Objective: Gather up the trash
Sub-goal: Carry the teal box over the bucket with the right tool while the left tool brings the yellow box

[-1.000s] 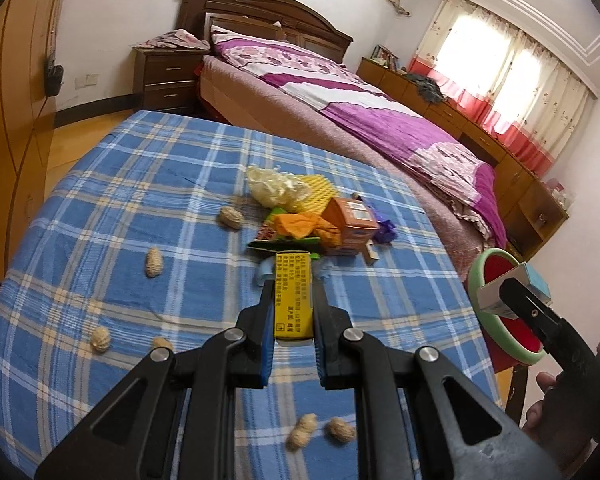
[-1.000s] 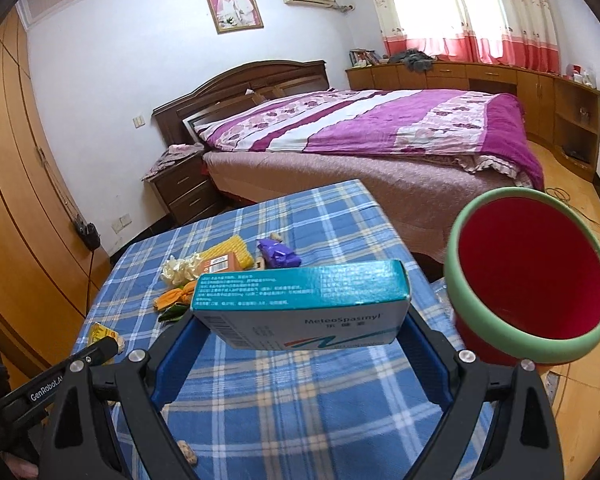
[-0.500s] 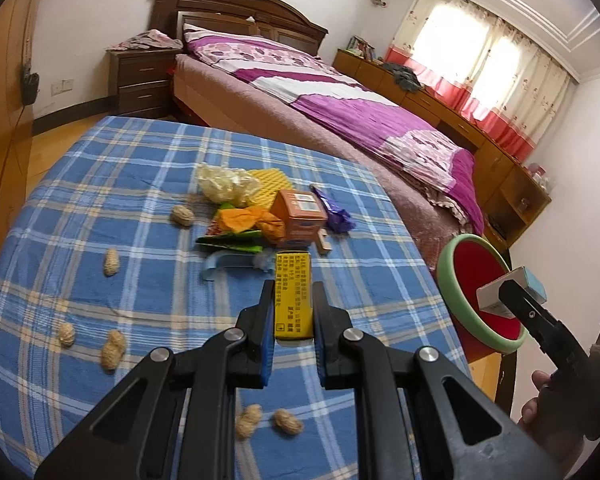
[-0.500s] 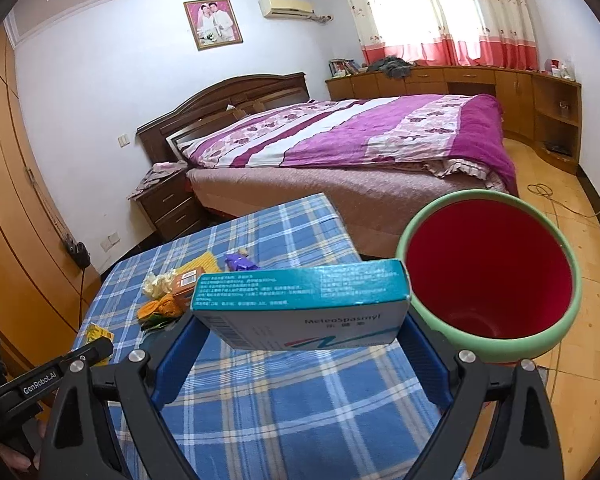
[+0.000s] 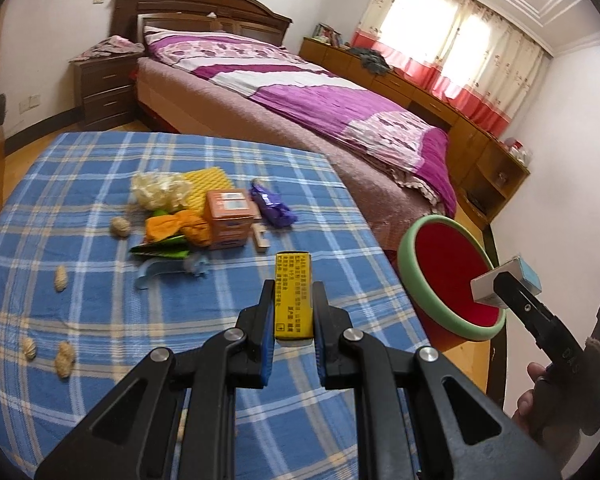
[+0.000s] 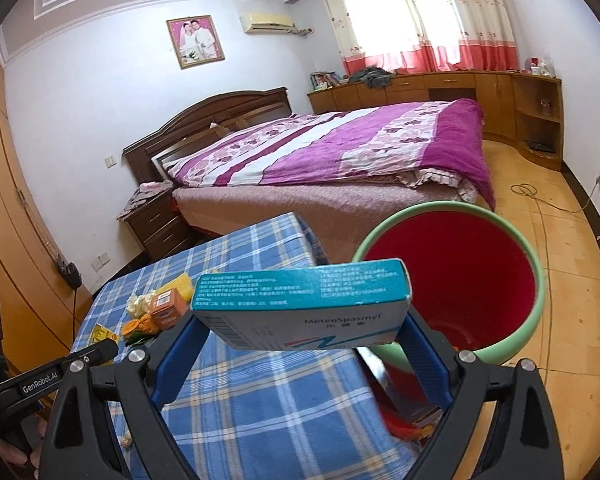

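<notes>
My left gripper (image 5: 293,312) is shut on a small yellow box (image 5: 293,294) and holds it above the blue checked tablecloth (image 5: 100,304). My right gripper (image 6: 300,320) is shut on a teal and white medicine box (image 6: 300,300) and holds it at the rim of the red bin with a green rim (image 6: 460,280). In the left wrist view that box (image 5: 508,280) hangs over the bin's (image 5: 448,276) mouth. A pile of trash lies on the table: an orange box (image 5: 228,220), purple wrapper (image 5: 272,208), orange wrapper (image 5: 176,228) and yellow foam (image 5: 208,184).
Peanut shells (image 5: 62,278) lie scattered on the left of the table. A light blue plastic piece (image 5: 160,272) lies near the pile. The bin stands off the table's right edge. A bed (image 5: 300,92) is behind the table, a nightstand (image 5: 104,88) at the back left.
Both grippers have swung to the right toward the bin. The medicine box has moved from beside the bin to over its mouth. The yellow box stays gripped.
</notes>
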Tool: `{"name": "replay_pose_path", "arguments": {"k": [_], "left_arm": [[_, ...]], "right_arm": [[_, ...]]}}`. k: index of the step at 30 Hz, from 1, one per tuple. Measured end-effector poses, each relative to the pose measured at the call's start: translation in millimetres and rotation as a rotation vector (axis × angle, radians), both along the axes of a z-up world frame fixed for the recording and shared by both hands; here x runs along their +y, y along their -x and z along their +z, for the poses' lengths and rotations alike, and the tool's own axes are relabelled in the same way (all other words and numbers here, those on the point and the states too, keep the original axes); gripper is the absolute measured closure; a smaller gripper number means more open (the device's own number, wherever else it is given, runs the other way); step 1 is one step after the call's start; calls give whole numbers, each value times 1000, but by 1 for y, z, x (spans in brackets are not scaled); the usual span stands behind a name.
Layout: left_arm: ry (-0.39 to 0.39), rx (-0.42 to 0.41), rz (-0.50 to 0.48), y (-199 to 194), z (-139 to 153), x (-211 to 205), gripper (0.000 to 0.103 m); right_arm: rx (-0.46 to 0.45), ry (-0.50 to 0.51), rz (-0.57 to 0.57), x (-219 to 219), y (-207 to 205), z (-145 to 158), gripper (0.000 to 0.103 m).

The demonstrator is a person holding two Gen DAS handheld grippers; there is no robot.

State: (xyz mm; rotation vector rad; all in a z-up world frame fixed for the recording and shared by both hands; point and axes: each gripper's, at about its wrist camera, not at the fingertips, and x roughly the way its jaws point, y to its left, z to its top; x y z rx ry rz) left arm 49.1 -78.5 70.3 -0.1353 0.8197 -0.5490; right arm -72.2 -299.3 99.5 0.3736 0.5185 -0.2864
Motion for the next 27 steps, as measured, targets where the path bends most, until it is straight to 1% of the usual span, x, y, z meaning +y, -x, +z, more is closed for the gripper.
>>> {"name": "replay_pose_path", "arguments": {"k": [12,22,27], "left_arm": [[-27,-13,-130,3,5,-65,87],[-69,-21,-259,3,-1,-131,87],[-81,-29,-311,2,-3,-163,87]], "right_arm": [[-8,-3,-123,-57,22,2,9],[14,-40,-210,-102,38,-15,9],[28,-60,-241,-124,39,-26,8]]}}
